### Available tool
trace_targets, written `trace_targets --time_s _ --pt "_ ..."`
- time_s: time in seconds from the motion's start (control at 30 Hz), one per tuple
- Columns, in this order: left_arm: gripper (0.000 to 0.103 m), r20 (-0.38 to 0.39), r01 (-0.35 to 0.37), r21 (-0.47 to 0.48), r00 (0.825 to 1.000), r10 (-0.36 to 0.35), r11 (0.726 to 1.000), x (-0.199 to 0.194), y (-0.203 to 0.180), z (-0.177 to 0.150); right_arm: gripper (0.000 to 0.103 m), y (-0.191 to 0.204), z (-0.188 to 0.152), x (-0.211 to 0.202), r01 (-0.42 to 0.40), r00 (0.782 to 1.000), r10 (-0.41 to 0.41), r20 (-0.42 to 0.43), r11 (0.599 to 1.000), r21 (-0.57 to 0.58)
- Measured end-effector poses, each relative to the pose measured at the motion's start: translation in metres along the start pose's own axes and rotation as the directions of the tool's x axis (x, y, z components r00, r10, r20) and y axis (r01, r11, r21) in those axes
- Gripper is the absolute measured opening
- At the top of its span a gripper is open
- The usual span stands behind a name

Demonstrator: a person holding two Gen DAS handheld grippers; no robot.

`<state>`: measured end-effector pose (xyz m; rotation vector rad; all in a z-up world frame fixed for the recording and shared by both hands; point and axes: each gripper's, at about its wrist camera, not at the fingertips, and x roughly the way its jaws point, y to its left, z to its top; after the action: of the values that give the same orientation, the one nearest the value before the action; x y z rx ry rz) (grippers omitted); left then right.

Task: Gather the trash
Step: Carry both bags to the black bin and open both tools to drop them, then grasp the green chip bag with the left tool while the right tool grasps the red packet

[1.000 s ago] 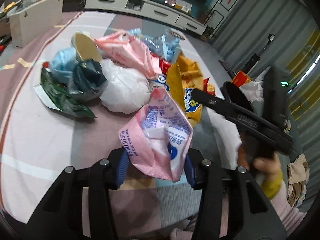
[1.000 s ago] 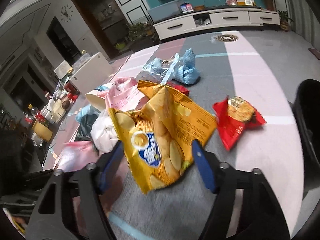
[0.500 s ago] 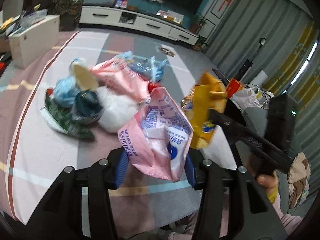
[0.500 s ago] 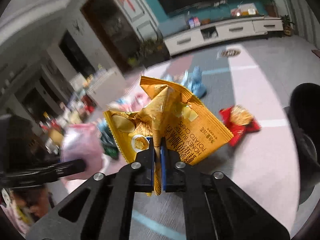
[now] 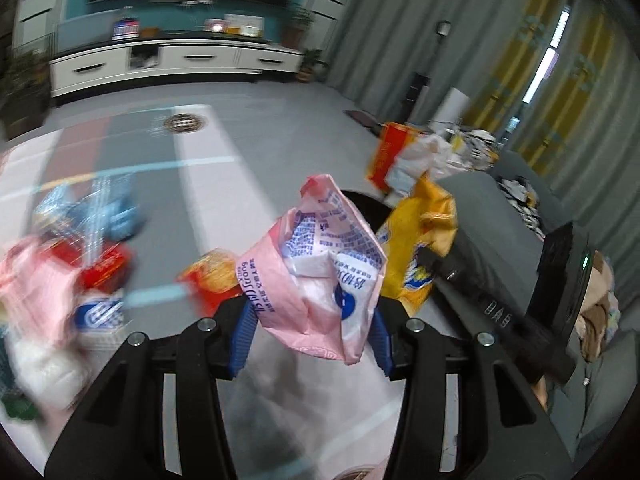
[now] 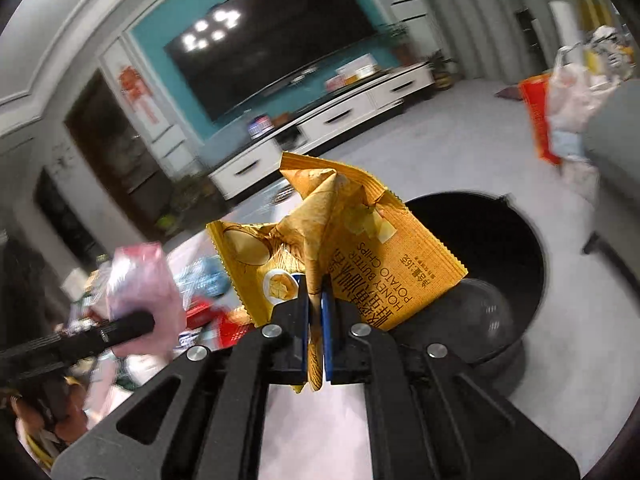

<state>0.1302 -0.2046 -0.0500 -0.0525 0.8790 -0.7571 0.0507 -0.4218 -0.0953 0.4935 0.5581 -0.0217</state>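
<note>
Left gripper (image 5: pixel 310 322) first, through its own camera: the blue pads (image 5: pixel 242 334) stand partway apart and press on either side of a pink wrapper (image 5: pixel 320 276), which bulges up and out between them, lifted clear of the striped mat (image 5: pixel 208 200). It looks like thin, crinkly plastic film, puffed with air and near weightless, so it should crush under any squeeze and could slide on the pads; a hold low on a gathered fold, as here, seems the safest one. Beyond it shows part of a dark bin rim (image 5: pixel 360 196), and to the right the yellow chip bag (image 5: pixel 420 248) hangs from the other tool. More litter lies blurred on the mat at the left: a red packet (image 5: pixel 106 266), a blue bag (image 5: pixel 100 212), and a smaller red and orange packet (image 5: pixel 212 276) just behind the left pad.

Through the right wrist camera, the right gripper (image 6: pixel 316 320) has its pads drawn almost together, pinching a creased fold of the yellow chip bag (image 6: pixel 340 248). The bag is stiff, glossy foil laminate that holds its crumpled shape, light and apparently empty; its slick face favours a pinch on a doubled crease or a sealed edge. Directly behind it gapes the black bin (image 6: pixel 492 248), its mouth open and close by. At the left, the pink wrapper (image 6: pixel 144 280) shows blurred in the left tool.
</note>
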Motion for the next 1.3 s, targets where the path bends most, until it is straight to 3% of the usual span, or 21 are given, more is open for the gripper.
trace_targets --time_s 0.17,0.33,0.37,0.43,0.5,0.6,0.77,0.97,1.17,1.3 --pt "0.051 -0.072 0.085 0.015 0.994 -0.083 0.996 0.071 -0.036 0.023 0.006 -0.026 0.002 0.018 0.112 0.994 -0.112 -0.017 0.993 -0.023" --pt "0.055 -0.128 0.089 0.005 0.988 -0.087 0.996 0.127 -0.048 0.027 0.008 -0.047 0.001 0.039 0.188 0.981 -0.19 -0.047 0.982 -0.034" --pt "0.056 -0.136 0.079 0.001 0.988 -0.078 0.997 0.136 -0.048 0.027 0.011 -0.052 0.001 0.04 0.194 0.979 -0.196 -0.053 0.98 -0.031" --pt "0.073 -0.157 0.061 -0.001 0.986 -0.061 0.998 0.151 -0.048 0.027 0.018 -0.057 0.001 0.046 0.199 0.977 -0.201 -0.074 0.98 -0.029" --pt "0.074 -0.174 0.04 0.007 0.984 -0.038 0.999 0.157 -0.046 0.026 0.038 -0.06 0.003 0.051 0.207 0.974 -0.208 -0.085 0.978 -0.02" --pt "0.082 -0.183 0.04 0.02 0.982 -0.036 0.999 0.159 -0.046 0.022 0.043 -0.057 0.001 0.044 0.206 0.976 -0.207 -0.073 0.978 -0.024" --pt "0.086 -0.173 0.027 0.045 0.985 -0.019 0.999 0.139 -0.041 0.011 0.045 -0.052 -0.006 0.028 0.208 0.975 -0.208 -0.073 0.978 -0.006" --pt "0.09 -0.128 -0.018 0.039 0.992 0.023 0.999 0.078 -0.022 -0.024 0.051 -0.025 -0.023 0.005 0.157 0.982 -0.161 -0.099 0.987 -0.045" --pt "0.092 -0.113 -0.135 -0.032 0.985 0.131 0.99 0.008 0.019 -0.071 0.054 0.014 -0.041 -0.003 0.095 0.982 -0.109 -0.154 0.991 -0.096" --pt "0.092 -0.108 -0.218 -0.114 0.973 0.206 0.969 -0.04 0.055 -0.099 0.054 0.043 -0.05 -0.001 0.032 0.978 -0.058 -0.2 0.991 -0.131"
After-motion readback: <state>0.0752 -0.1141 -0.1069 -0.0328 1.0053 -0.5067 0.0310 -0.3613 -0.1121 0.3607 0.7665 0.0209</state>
